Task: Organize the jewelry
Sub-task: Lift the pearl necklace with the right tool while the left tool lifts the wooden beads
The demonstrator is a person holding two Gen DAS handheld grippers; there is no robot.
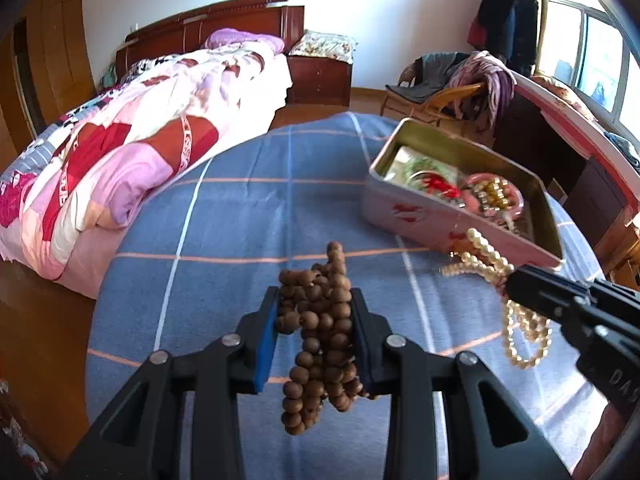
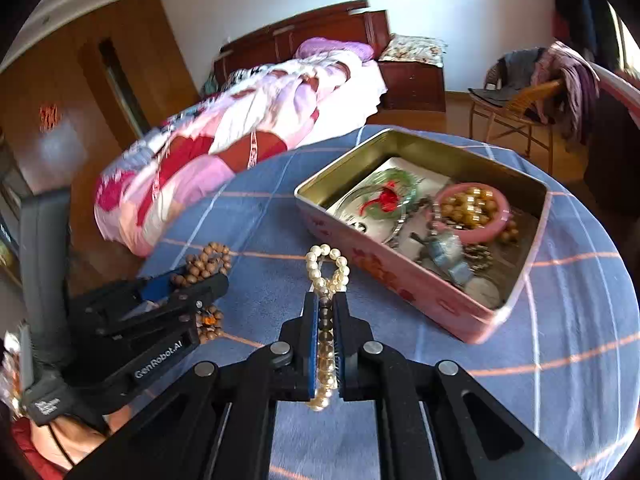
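Note:
My left gripper (image 1: 316, 300) is shut on a bunch of brown wooden beads (image 1: 320, 344); loops of it hang down between the blue pads, above the blue checked cloth. In the right wrist view the left gripper (image 2: 192, 280) holds the brown wooden beads (image 2: 208, 260) at lower left. My right gripper (image 2: 326, 304) is shut on a cream pearl strand (image 2: 326, 268); a loop sticks out past the tips. From the left wrist view the right gripper (image 1: 516, 284) and the pearl strand (image 1: 524, 328) dangling from it show at the right. The pink tin box (image 2: 404, 284) stands open just beyond.
The tin box (image 1: 420, 216) holds a pink bangle (image 2: 472, 210) with golden beads, a green and red piece and other trinkets. The round table's blue cloth (image 2: 560, 320) falls off at its edges. A bed with a pink quilt (image 1: 120, 160) lies behind, a chair (image 2: 520, 108) with clothes at right.

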